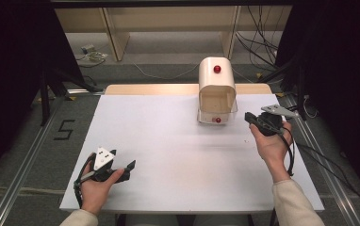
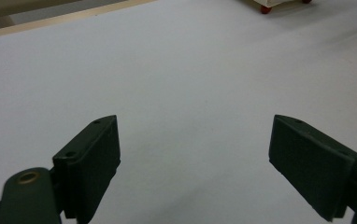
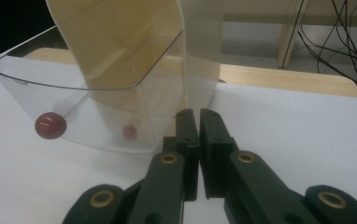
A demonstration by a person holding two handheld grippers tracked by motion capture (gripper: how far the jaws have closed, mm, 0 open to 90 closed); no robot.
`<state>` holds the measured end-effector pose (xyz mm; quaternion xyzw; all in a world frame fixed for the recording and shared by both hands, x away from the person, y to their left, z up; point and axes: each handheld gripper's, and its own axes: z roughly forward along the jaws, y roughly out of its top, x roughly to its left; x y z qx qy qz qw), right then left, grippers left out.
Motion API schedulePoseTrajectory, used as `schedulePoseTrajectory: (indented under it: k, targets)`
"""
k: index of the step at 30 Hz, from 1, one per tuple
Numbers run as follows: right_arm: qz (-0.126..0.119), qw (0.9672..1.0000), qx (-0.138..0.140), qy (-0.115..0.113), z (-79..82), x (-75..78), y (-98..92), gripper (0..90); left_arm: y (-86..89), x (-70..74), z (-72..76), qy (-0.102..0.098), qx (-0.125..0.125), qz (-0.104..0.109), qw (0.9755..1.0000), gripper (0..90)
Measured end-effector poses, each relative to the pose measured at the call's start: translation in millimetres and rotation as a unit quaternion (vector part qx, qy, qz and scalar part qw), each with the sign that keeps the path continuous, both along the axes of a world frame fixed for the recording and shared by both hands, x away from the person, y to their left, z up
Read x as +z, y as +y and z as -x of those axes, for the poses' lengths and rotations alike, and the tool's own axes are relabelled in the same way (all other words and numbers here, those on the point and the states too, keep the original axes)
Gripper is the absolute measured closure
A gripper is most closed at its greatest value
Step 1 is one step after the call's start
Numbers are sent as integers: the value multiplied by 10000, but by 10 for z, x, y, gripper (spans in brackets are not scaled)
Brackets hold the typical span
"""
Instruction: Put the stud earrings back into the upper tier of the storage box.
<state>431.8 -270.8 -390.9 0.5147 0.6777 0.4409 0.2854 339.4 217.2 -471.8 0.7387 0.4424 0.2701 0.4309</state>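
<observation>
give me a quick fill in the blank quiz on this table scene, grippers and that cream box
1. The jaws of the right gripper are ____.
2. The jaws of the left gripper stand ____, with nothing between them.
3. The knob on the clear drawer of the cream box is ____ in colour.
4. In the high view, the cream box stands nearer to the ____ gripper.

Missing words: shut; open; red; right
</observation>
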Motion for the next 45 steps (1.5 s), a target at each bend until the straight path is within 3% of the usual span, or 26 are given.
schedulePoseTrajectory:
  k: [45]
  targets:
    - [-90,9998,47,-181,-82,156,46,874,-3,-4,-1,13,3,-13,10000,162]
